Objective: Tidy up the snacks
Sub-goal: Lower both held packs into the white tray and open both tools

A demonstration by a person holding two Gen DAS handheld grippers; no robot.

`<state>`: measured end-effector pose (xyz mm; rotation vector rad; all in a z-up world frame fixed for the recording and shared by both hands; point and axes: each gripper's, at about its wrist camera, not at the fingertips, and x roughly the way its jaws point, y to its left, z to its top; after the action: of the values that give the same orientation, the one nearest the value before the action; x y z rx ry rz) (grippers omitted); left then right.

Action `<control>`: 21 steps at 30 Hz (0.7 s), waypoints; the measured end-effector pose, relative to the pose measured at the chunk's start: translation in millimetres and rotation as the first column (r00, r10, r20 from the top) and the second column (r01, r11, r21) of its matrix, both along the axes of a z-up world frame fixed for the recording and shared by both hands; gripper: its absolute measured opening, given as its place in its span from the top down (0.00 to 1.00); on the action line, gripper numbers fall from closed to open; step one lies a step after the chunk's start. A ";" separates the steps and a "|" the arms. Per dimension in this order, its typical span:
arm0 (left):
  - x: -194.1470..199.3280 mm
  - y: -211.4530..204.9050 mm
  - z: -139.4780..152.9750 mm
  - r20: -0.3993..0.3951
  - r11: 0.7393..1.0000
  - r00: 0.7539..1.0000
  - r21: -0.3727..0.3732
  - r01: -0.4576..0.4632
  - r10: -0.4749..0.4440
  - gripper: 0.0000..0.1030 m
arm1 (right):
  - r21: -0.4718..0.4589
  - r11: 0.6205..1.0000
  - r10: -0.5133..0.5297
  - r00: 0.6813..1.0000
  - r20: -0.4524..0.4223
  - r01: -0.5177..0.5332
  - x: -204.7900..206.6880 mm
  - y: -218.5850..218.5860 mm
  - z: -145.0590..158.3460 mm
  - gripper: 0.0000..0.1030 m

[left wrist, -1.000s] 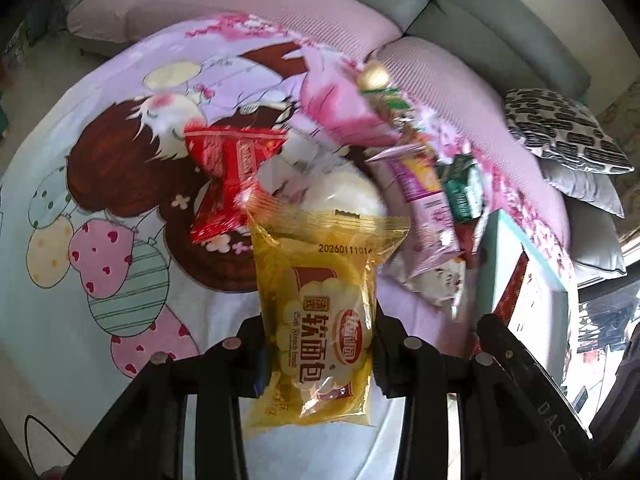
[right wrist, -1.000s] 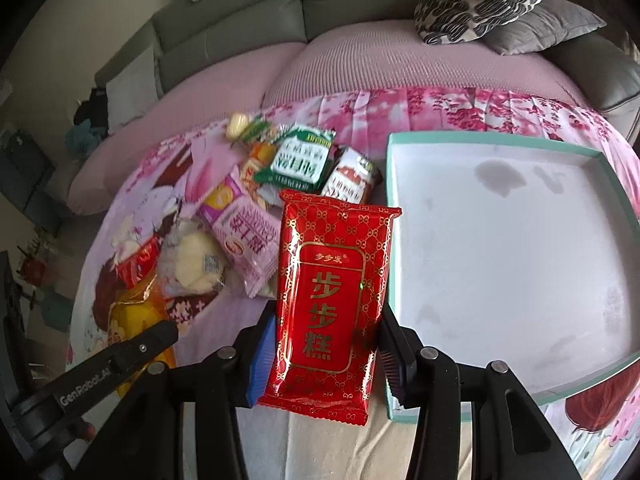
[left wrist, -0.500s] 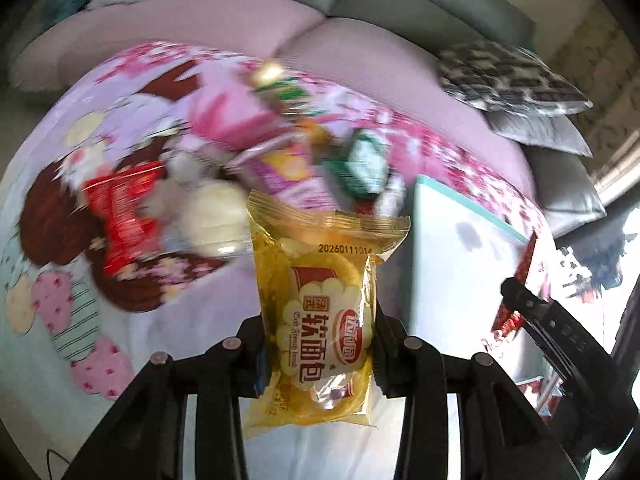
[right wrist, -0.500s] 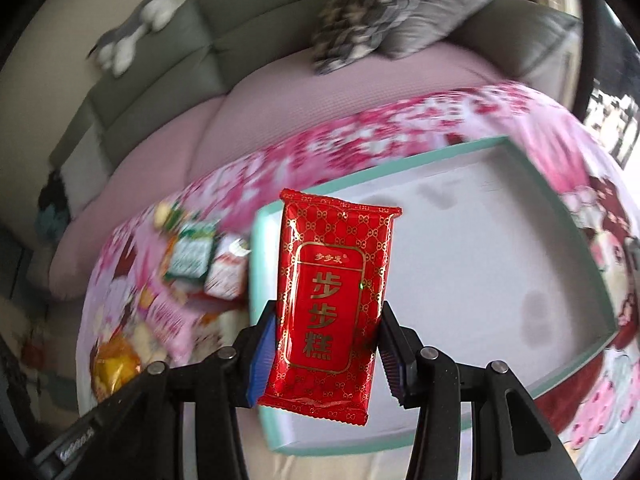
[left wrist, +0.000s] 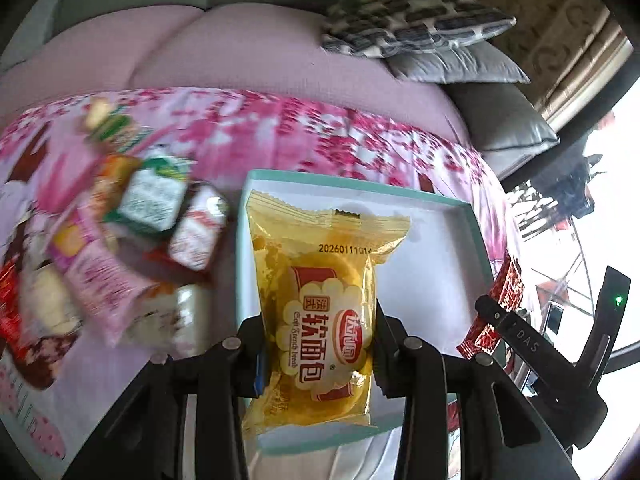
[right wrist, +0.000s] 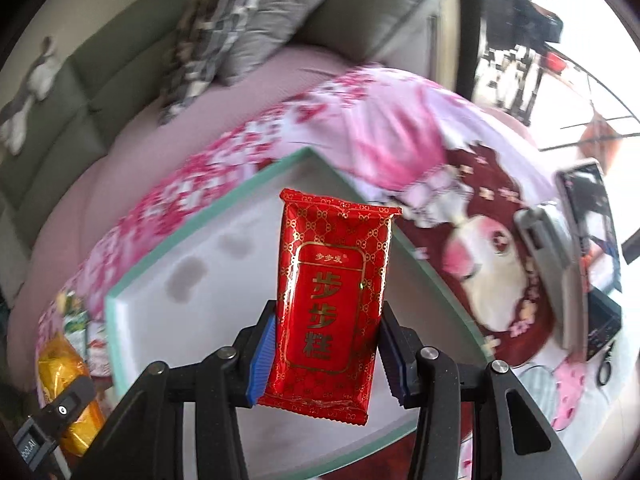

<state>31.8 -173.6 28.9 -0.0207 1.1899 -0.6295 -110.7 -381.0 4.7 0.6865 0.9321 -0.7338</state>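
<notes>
Left wrist view shows a glossy yellow plastic bread packet (left wrist: 320, 312), printed with a red ribbon, a cream cloud-shaped label with red Chinese characters and a black date code near its crimped top, standing upright between the closed pads of the left gripper (left wrist: 319, 354), which grips it by its lower half. It hangs over the near left part of a shallow white tray with a mint-green rim (left wrist: 239, 264). Right wrist view shows a shiny red foil cake packet (right wrist: 332, 304) with a gold lattice pattern and gold characters in a framed panel, pinched at its lower sides by the blue-ribbed pads of the right gripper (right wrist: 326, 358) and held upright above the tray's near right edge; grey stains mark the tray floor. A blurred heap of loose snack packets (left wrist: 152, 216), green, pink, white and red, lies just beyond the tray's left edge on a pink floral cartoon-print sheet (left wrist: 304, 132). Behind the sheet are a pink ribbed cushion seat (left wrist: 248, 48) and a black-and-white patterned pillow (left wrist: 412, 20).
</notes>
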 end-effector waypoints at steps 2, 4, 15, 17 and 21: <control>4.2 -10.5 -4.4 0.006 1.000 1.000 -0.004 0.005 -0.005 0.60 | -0.012 1.000 -0.026 0.999 -0.021 0.026 -4.5 -7.3 -2.3 0.52; 9.6 -19.4 -9.3 0.019 1.000 1.000 -0.009 0.010 -0.010 0.60 | -0.027 0.999 -0.040 0.999 -0.033 0.039 -6.6 -10.7 -1.5 0.52; 40.6 -40.4 -42.7 0.050 1.000 0.999 -0.010 0.009 -0.009 0.60 | 0.025 0.998 -0.058 0.997 -0.043 0.059 -7.4 -25.2 -20.4 0.52; 42.6 -42.8 -48.8 0.039 1.000 0.999 -0.006 0.016 -0.016 0.60 | 0.039 0.997 -0.059 0.997 -0.041 0.060 -7.3 -26.0 -23.7 0.52; 42.9 -46.3 -58.5 0.031 1.000 0.999 -0.002 0.023 -0.023 0.60 | 0.037 0.998 -0.057 0.997 -0.054 0.059 -5.8 -25.7 -26.7 0.52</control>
<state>74.7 -219.9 -29.6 0.0005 1.1610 -0.6493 -116.5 -406.7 -22.0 0.7333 0.9801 -0.7905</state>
